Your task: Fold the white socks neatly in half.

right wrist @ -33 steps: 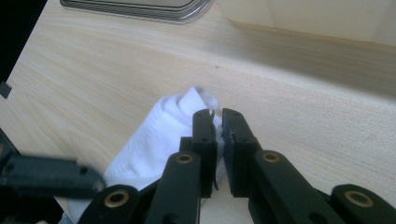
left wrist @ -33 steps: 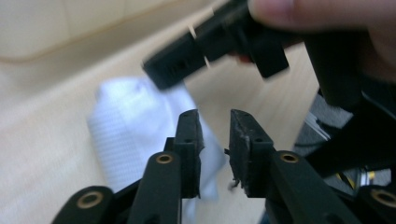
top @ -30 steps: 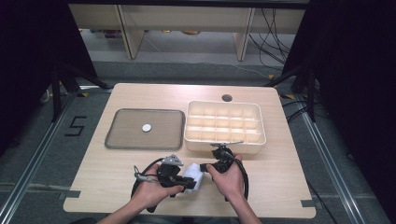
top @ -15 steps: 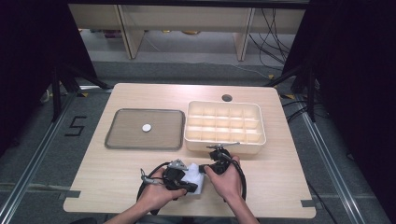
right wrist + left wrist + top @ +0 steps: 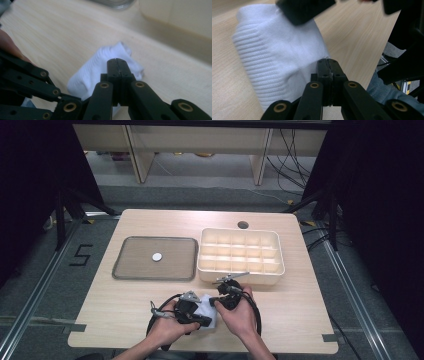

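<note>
Lab recording bay. Light wood table (image 5: 125, 320) on grey carpet, framed by aluminium rails (image 5: 350, 285); black curtains (image 5: 380, 195) at 9 and 3 o'clock. Taped "5" floor marker (image 5: 80, 255) at 9 o'clock. Loose cables (image 5: 295, 155) and shelving (image 5: 200, 137) at 12 o'clock.

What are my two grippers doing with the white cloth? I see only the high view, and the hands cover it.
Observer: In the left gripper view, the left gripper is shut, pads together, and the white cloth, which is ribbed, lies just beside its tip.
Operator: And the right one?
Observer: The right gripper has just closed fully, in front of the cloth. I cannot tell whether an edge is pinched.
Operator: Is the cloth lifted?
Observer: It seems to lie bunched on the table.
</note>
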The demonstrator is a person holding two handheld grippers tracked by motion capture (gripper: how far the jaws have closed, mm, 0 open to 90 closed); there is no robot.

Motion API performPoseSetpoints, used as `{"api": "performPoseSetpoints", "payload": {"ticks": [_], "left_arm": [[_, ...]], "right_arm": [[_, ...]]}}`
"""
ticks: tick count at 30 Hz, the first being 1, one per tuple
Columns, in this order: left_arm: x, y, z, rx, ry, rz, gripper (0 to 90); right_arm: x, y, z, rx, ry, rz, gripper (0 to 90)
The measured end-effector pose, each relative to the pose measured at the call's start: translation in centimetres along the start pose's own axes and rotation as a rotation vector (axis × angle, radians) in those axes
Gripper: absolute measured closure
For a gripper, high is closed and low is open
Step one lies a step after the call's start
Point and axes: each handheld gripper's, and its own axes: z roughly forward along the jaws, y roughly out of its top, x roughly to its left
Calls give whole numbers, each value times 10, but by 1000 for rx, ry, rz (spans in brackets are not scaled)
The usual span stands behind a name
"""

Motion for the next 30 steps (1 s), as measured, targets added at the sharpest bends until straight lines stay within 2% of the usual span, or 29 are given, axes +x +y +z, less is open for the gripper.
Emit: {"api": "performPoseSetpoints", "payload": {"ticks": [7, 8, 9, 12, 14, 15, 17, 23, 25, 27, 28, 29, 30], "left_arm": [[1, 2, 0, 4, -1, -4, 888], [1, 2, 0, 4, -1, -4, 888], [1, 2, 1, 3, 4, -8, 886], [1, 2, 1, 0, 5, -6, 887], [2, 2, 2, 4, 5, 1, 887], [2, 2, 2, 4, 5, 1, 888], [1, 2, 2, 1, 4, -6, 888], [2, 3, 2, 6, -2, -11, 885], [1, 4, 0, 12, 17, -15, 882], [2, 4, -1, 14, 15, -9, 868], [1, 4, -3, -8, -6, -24, 855], [1, 4, -3, -8, -6, -24, 834], [0, 5, -11, -17, -14, -25, 807]], "right_arm": [[0, -4, 7, 15, -13, 16, 900], [-1, -3, 7, 22, -14, -3, 900], [0, -3, 7, 35, -19, 11, 900], [0, -3, 8, 28, -20, 3, 900], [-1, -4, 11, 2, -16, -19, 900], [-1, -4, 11, 2, -16, -19, 900], [0, -5, 11, 17, -23, 13, 900], [0, -5, 13, 24, -22, 1, 900], [0, -5, 14, 13, -23, -1, 900], [-1, -5, 15, 10, -24, -7, 900], [-2, -6, 15, 5, -15, -12, 900], [-3, -6, 15, 1, -14, -18, 900], [-3, -5, 15, -1, -15, -22, 900]]}}
